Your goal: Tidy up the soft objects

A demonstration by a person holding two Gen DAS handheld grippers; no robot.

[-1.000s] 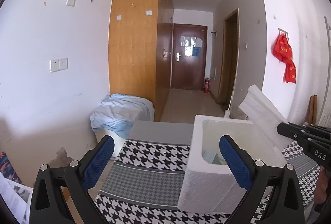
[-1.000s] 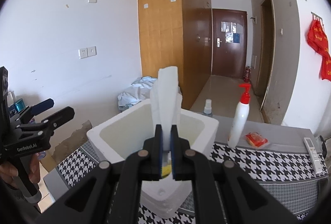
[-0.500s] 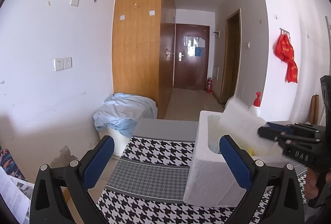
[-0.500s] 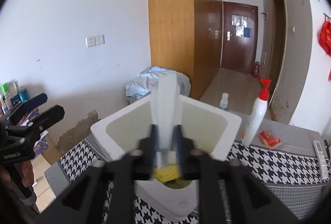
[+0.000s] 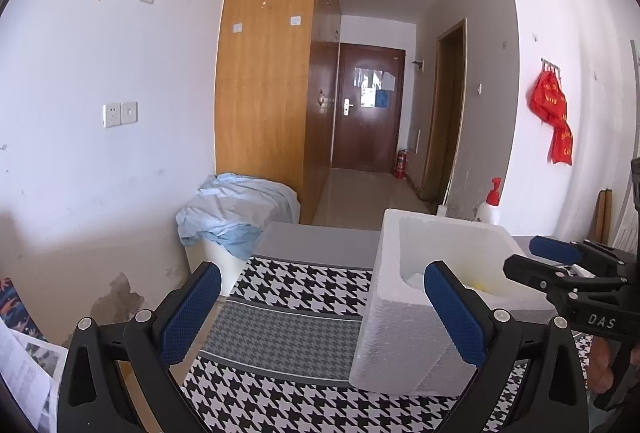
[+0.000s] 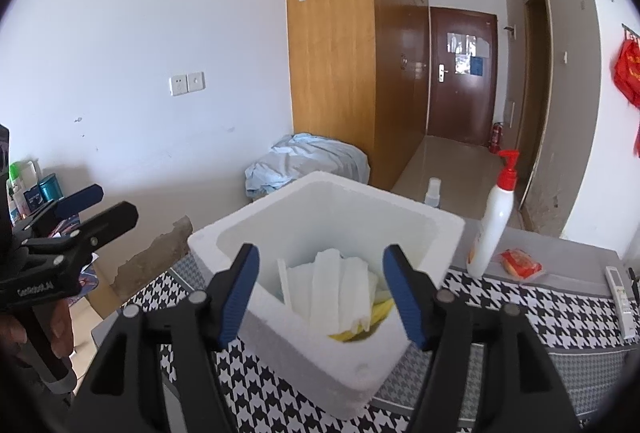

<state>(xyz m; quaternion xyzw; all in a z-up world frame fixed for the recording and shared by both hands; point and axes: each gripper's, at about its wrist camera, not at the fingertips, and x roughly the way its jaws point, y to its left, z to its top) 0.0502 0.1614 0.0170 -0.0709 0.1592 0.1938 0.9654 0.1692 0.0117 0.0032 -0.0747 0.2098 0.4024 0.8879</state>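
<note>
A white foam box [image 6: 324, 185] stands on the houndstooth tablecloth [image 5: 304, 281]. Inside it lies a white folded foam sheet [image 6: 336, 285] on top of something yellow [image 6: 356, 331]. My right gripper [image 6: 322, 252] hovers just above the box's near rim. Its jaws are opening, the sheet lies loose below them, and the blue pads [image 6: 236, 293] touch nothing. My left gripper [image 5: 322, 269] stands open to the left of the box [image 5: 384, 297] with nothing between its fingers. Each gripper shows at the edge of the other's view: the right gripper [image 5: 560, 261] and the left gripper [image 6: 92, 205].
Right of the box stand a white lotion bottle with a red pump [image 6: 494, 229], a red packet [image 6: 520, 264] and a remote [image 6: 618, 293]. A small spray bottle [image 6: 433, 191] sits behind the box. A blue cloth over a white bin [image 5: 236, 213] is beyond the table's far left corner.
The right jaws went from shut on the upright white sheet to wide apart, and the sheet dropped into the box. The left gripper stayed put and open.
</note>
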